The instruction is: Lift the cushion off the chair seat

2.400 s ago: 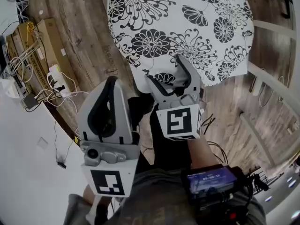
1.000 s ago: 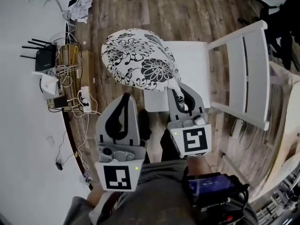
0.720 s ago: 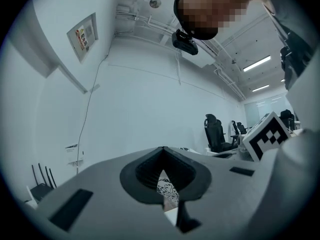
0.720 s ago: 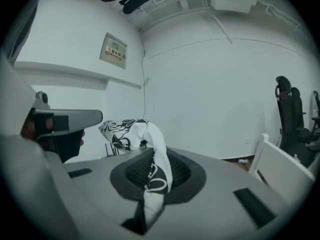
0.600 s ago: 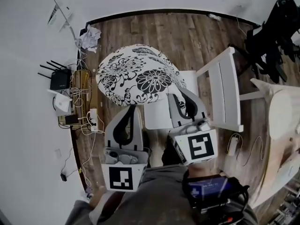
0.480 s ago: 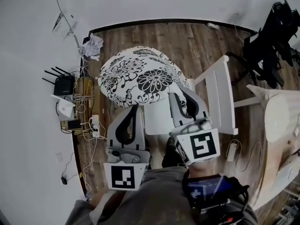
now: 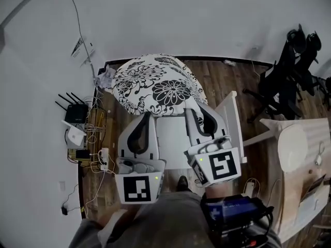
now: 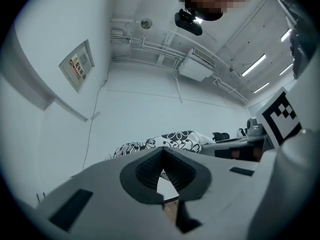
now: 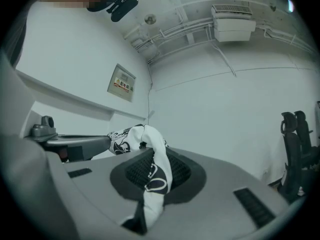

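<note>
Black-and-white floral fabric cushion (image 7: 155,84), upper centre, is hanging clear above the white wooden chair seat (image 7: 173,138), left gripper (image 7: 145,118) and right gripper (image 7: 198,109) both clenching its near edge, far edge lying near the white wall (image 7: 181,19).

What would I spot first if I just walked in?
The big cushion with black-and-white flowers, held up at the top middle and pinched at its edge by the right tool. Right under it stands the bare white chair. To the left, a tangle of cables lies on the wooden floor.
</note>
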Available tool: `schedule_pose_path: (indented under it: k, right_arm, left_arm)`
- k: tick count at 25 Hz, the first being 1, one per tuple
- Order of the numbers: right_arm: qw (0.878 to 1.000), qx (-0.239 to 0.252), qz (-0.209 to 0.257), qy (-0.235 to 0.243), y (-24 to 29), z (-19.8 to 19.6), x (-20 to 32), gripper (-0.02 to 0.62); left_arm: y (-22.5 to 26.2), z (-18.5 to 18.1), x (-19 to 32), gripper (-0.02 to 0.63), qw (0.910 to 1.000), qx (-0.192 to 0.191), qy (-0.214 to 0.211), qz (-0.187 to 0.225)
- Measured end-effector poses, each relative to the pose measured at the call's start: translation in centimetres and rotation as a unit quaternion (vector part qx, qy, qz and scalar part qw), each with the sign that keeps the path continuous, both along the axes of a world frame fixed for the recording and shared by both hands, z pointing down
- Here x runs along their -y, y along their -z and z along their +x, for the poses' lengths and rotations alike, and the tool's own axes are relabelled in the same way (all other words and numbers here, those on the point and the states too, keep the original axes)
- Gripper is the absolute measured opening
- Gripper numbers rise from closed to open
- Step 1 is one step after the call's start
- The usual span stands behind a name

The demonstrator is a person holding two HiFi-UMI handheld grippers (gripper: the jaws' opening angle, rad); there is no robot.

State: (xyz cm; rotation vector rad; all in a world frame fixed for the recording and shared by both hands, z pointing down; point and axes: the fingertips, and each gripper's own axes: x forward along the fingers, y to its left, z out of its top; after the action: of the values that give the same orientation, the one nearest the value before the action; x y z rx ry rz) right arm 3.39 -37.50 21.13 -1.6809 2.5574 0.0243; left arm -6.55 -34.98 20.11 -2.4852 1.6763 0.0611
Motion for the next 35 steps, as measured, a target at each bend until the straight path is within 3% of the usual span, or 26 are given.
schedule_pose_path:
  k: [14,35]
  right_arm:
    - [0.998,-0.032,0.053,-0.014,2.8,-0.7,-1.9,0.037]
    - [0.997,-0.042,0.061,-0.028,2.9,-1.0,-2.1,0.037]
  left_arm:
    - [2.3,-0.5,-0.3,0.006,0.9997,-0.005,0.006,0.024]
    - [2.2,-0.7,-0.1,0.006,0.9998,-0.008,0.0,0.018]
